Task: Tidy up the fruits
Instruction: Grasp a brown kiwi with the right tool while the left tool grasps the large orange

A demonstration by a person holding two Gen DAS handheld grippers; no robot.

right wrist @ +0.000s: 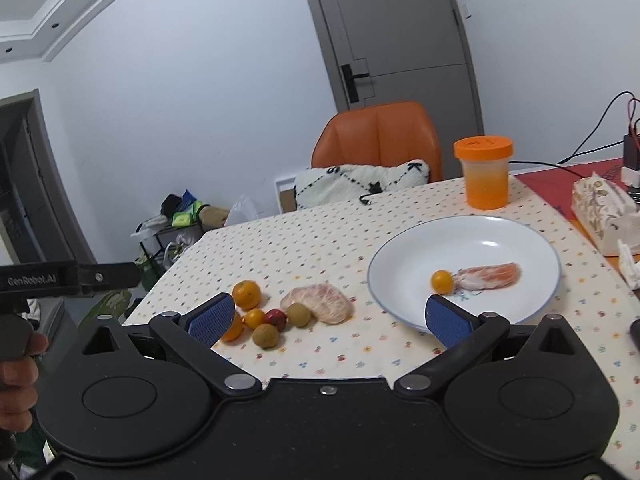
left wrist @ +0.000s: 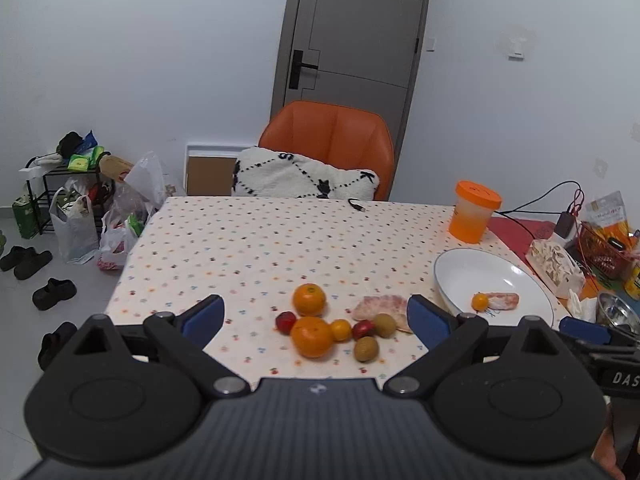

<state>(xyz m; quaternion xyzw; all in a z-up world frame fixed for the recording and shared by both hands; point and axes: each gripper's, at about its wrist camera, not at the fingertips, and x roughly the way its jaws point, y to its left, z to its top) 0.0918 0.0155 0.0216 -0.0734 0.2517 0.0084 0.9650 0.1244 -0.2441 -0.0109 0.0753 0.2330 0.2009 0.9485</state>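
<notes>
Both tongs, left gripper [left wrist: 316,316] and right gripper [right wrist: 328,318], gape wide and empty. Loose fruit cluster [left wrist: 332,326] lies near the table's [left wrist: 240,240] front edge; white plate [right wrist: 500,236] at two o'clock holds a small orange fruit [right wrist: 442,281] touching a peeled segment [right wrist: 490,276]. Bare cloth lies toward twelve.

The room is lit evenly by soft, cool indoor light, and shadows under the fruits are weak. The white plate [right wrist: 464,240] shows a small glare spot. Both fisheye views bend the door [left wrist: 352,28] and darken at corners. Focus is slightly soft.
</notes>
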